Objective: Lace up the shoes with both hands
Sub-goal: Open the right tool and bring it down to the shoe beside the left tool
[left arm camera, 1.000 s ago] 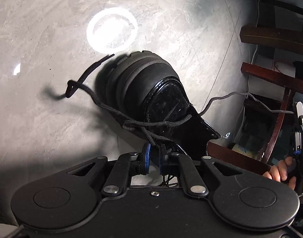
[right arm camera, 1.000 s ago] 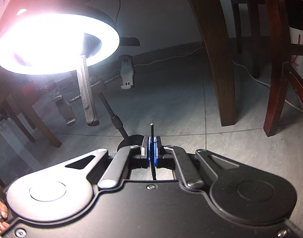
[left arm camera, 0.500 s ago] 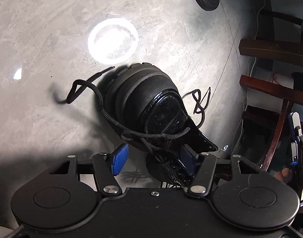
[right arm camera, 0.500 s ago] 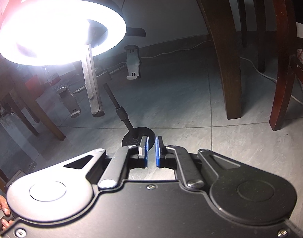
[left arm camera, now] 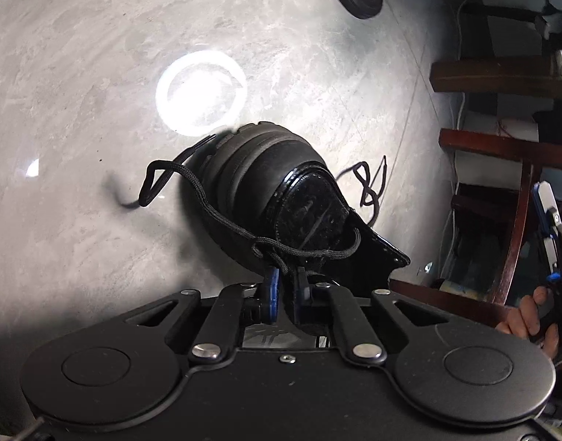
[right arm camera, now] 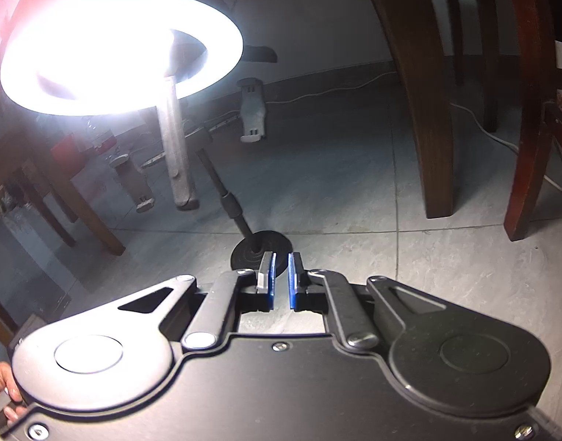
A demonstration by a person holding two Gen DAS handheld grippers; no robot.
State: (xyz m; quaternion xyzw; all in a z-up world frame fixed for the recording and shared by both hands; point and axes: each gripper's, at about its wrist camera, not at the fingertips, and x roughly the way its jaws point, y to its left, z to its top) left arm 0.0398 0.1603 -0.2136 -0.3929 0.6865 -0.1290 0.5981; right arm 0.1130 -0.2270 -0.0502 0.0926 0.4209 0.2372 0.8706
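A black shoe (left arm camera: 281,183) lies on the grey floor, toe pointing away from me. Its black lace (left arm camera: 163,176) loops out to the left, and the other end (left arm camera: 369,187) lies curled on the floor at the shoe's right. My left gripper (left arm camera: 286,283) is at the near eyelets, its jaws closing with the lace strand pinched between the blue pads. My right gripper (right arm camera: 279,275) hovers over the floor away from the shoe, its pads a narrow gap apart with nothing between them. That gripper (left arm camera: 549,220) also shows at the right edge of the left wrist view, held by a hand (left arm camera: 534,312).
A lit ring light (right arm camera: 122,51) stands on a pole with a round black base (right arm camera: 262,253) just ahead of the right gripper. Its glare marks the floor (left arm camera: 201,92) beyond the shoe. Dark wooden chair legs (right arm camera: 428,110) stand at the right.
The right gripper let go of the lace end, which dropped to the floor right of the shoe. The left jaws swung wide open, then closed again on the lace at the eyelets.
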